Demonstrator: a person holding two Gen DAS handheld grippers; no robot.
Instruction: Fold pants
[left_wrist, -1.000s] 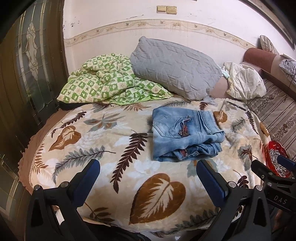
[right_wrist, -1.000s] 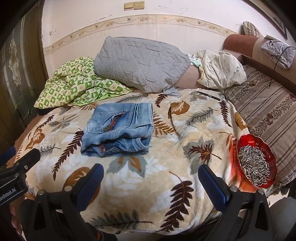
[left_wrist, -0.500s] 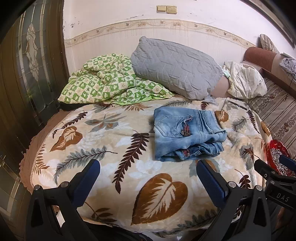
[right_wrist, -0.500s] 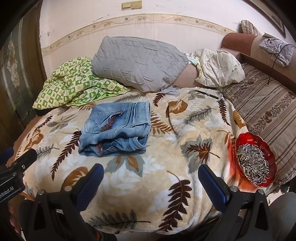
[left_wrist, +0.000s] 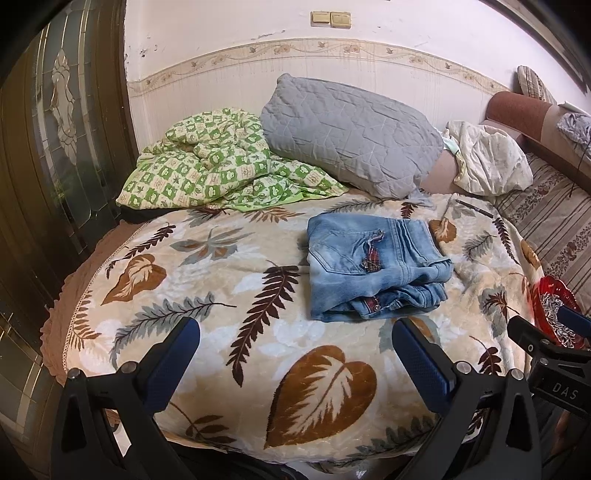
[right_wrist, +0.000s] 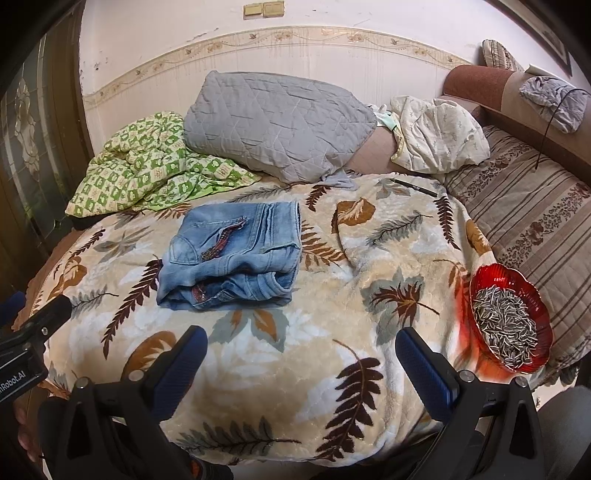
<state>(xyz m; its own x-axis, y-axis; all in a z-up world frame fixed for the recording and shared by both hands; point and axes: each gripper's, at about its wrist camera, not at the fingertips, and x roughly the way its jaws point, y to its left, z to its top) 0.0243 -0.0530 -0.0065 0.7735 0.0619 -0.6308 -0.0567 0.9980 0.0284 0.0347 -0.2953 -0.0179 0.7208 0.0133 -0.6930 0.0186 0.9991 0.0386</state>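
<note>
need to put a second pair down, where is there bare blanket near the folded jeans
Bare leaf-print blanket lies in front of the folded jeans, toward both open grippers, and left of them toward the door. The right edge is crowded by the red seed bowl; the back by the green quilt and grey pillow.

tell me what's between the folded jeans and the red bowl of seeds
Only the leaf-print blanket: nothing rests between the jeans and the red bowl. The right wrist view shows this stretch best.

The bed's leaf-print blanket (left_wrist: 221, 295) carries folded jeans (left_wrist: 373, 273), a green checked quilt (left_wrist: 221, 166), a grey pillow (left_wrist: 347, 133), a pen (right_wrist: 413, 186) and a red bowl of seeds (right_wrist: 509, 321).
</note>
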